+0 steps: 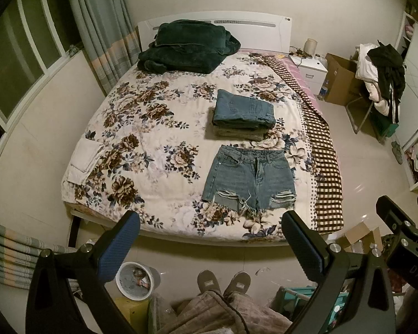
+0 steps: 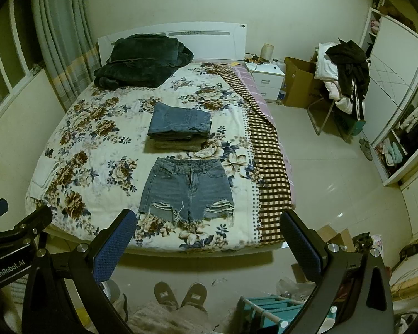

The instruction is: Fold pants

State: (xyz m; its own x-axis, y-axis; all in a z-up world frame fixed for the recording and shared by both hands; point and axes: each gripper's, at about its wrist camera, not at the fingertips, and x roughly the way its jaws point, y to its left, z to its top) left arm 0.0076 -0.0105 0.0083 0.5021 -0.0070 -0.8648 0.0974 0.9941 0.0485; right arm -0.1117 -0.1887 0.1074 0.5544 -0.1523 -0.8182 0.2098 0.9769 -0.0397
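Shorts (image 1: 249, 179) flat on bed (image 1: 142, 128), L gripper (image 1: 209, 242) & R gripper (image 2: 206, 240) jaws apart

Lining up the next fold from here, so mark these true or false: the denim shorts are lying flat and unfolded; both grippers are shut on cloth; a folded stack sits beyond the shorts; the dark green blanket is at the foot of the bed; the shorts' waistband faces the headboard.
1. The denim shorts lie flat and unfolded on the bed. True.
2. Both grippers are shut on cloth. False: the left gripper and right gripper are open, holding nothing, short of the bed.
3. A folded stack sits beyond the shorts. True.
4. The dark green blanket is at the foot. False: it lies by the headboard.
5. The waistband faces the headboard. True.
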